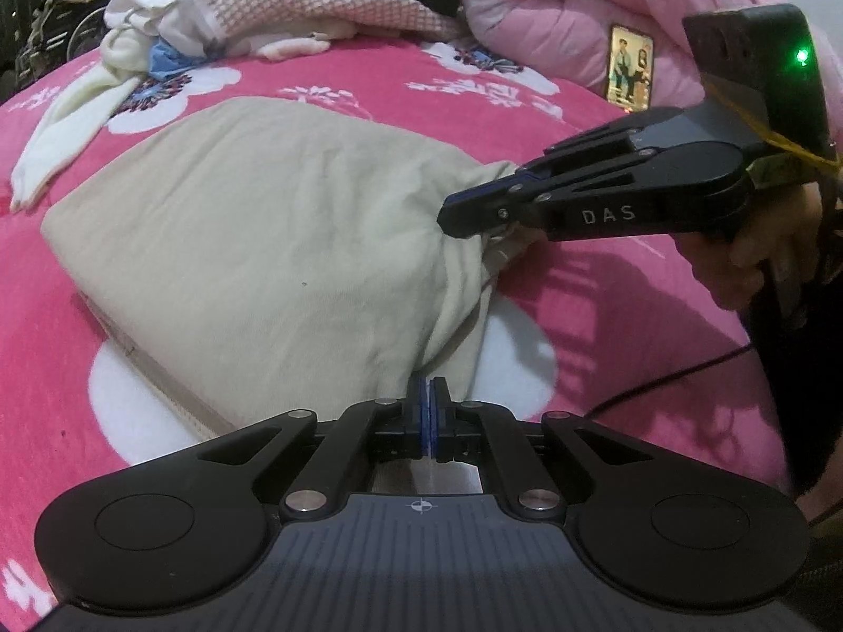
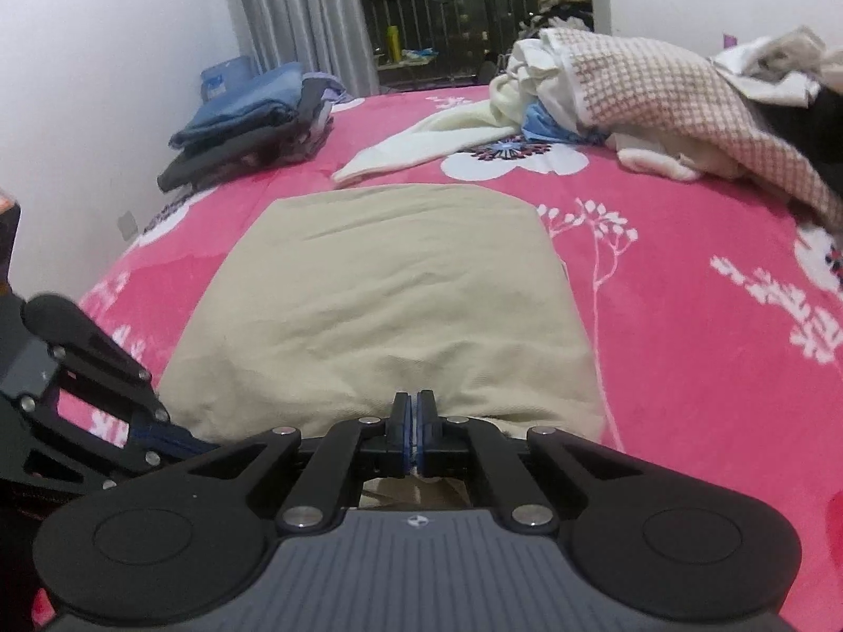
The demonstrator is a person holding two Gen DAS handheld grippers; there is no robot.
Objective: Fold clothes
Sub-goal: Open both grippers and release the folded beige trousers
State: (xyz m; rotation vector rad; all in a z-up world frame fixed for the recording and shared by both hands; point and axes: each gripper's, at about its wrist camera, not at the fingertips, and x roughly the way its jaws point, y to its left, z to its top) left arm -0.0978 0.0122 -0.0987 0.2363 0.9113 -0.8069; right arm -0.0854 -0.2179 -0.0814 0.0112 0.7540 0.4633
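A beige garment lies partly folded on the pink flowered bedspread. My left gripper is shut on the garment's near edge, with cloth pinched between its blue pads. My right gripper is shut on another near edge of the same garment. In the left wrist view the right gripper comes in from the right, held by a hand, clamped on a bunched corner. The left gripper's linkage shows at the lower left of the right wrist view.
A heap of unfolded clothes, with a checked pink-white piece and a cream garment, lies at the far side. A pink duvet lies at the back. Folded jeans and dark clothes are stacked by the wall. A phone lies against the duvet.
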